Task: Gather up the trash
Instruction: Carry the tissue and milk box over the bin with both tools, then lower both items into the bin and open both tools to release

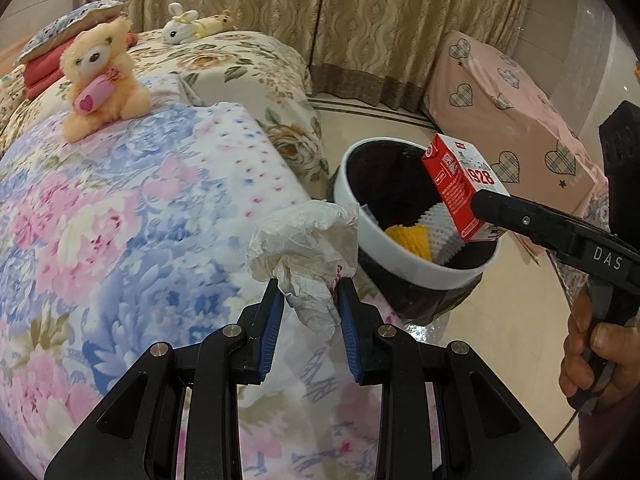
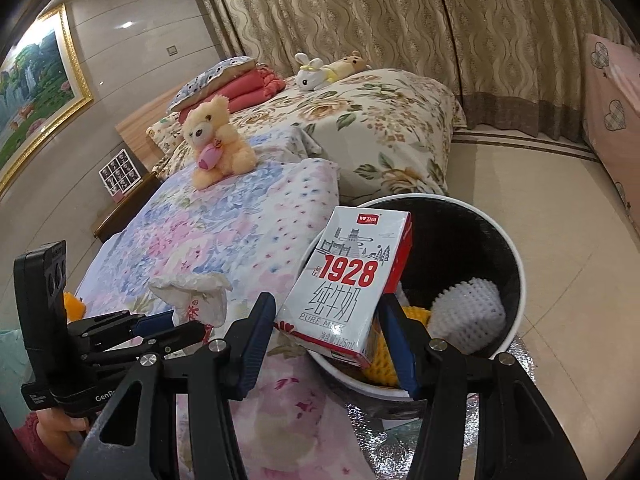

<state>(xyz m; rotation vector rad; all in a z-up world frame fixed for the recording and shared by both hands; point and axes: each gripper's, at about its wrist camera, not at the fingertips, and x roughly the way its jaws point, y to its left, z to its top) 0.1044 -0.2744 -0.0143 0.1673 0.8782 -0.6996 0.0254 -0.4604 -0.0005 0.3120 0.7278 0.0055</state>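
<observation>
1. Right gripper (image 2: 326,322), closed around the milk carton (image 2: 348,280), holds it over the trash bin (image 2: 516,300), ready to drop.
2. Left gripper (image 1: 308,300), at the bin's 9 o'clock, pinches a crumpled plastic bag (image 1: 306,244) above the bed (image 1: 120,220), apparently queued next.

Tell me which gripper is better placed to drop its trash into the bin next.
Right. The right gripper holds the milk carton over the open trash bin. The left gripper holds the crumpled plastic bag over the bed, beside the bin.
</observation>
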